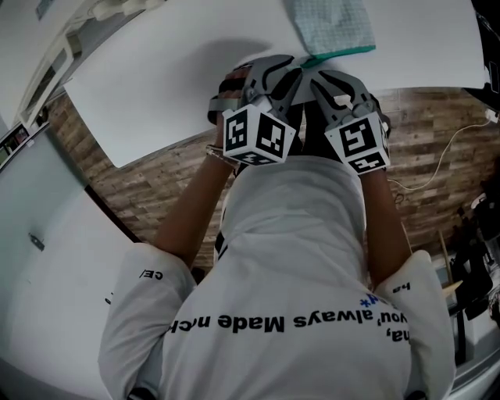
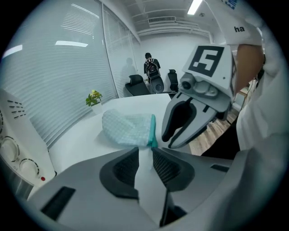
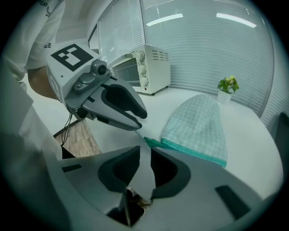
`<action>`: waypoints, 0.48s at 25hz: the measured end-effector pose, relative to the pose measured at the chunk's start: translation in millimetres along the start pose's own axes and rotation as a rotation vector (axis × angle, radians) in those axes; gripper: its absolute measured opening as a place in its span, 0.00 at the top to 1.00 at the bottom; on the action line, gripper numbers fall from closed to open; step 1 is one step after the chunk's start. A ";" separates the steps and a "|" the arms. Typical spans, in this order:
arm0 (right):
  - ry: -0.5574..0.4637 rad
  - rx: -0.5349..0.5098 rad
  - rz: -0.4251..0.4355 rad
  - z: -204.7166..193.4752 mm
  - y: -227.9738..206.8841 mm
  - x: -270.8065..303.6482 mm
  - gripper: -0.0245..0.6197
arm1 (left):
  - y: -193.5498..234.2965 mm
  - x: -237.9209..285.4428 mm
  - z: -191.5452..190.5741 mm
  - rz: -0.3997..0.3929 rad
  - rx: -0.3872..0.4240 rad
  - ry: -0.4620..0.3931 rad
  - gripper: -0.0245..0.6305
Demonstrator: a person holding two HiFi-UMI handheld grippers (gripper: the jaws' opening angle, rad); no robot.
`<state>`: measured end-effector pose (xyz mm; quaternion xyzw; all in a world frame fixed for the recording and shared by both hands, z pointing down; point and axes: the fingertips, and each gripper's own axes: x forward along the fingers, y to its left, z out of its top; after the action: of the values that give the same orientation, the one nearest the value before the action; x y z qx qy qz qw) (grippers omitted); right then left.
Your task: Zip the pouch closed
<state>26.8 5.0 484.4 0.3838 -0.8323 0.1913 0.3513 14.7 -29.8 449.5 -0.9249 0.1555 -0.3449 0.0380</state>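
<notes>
- Mint-green checked fabric makes up the pouch (image 1: 328,22), which lies flat on the white table (image 1: 180,78) at the top edge of the head view, right of centre.
- Its teal zip edge (image 1: 337,53) is the side nearest the person, and both claws sit just below it in that view.
- The left gripper (image 1: 275,69) is released: in its own view its jaws (image 2: 144,155) stand apart with only bare tabletop between them.
- In the left gripper view the pouch (image 2: 126,128) lies just above the jaw gap and a little to the left. The teal edge (image 2: 153,130) lines up almost over the gap, apart from the pads.
- The right gripper (image 1: 326,80) is also released: its jaws (image 3: 145,158) are parted and hold nothing.
- In the right gripper view the pouch (image 3: 198,122) lies up and to the right of the jaws, and the near end of its teal strip (image 3: 152,142) sits just above the gap. I cannot tell whether it touches a pad.
- The two claws hang close side by side over the table's near edge, both pointing at that same end of the zip.
</notes>
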 end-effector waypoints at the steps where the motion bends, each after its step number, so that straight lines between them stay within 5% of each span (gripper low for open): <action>1: 0.003 -0.003 0.001 0.0 0.0 0.5 0.83 | -4.9 -1.7 -2.5 -0.009 0.015 0.012 0.80; 12: 0.014 -0.030 -0.003 6.7 -2.3 14.6 0.83 | 6.5 10.9 -8.9 0.029 0.020 0.014 0.78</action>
<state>18.9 -7.8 490.6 0.3784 -0.8320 0.1808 0.3633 15.0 -39.0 461.9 -0.9196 0.1659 -0.3523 0.0513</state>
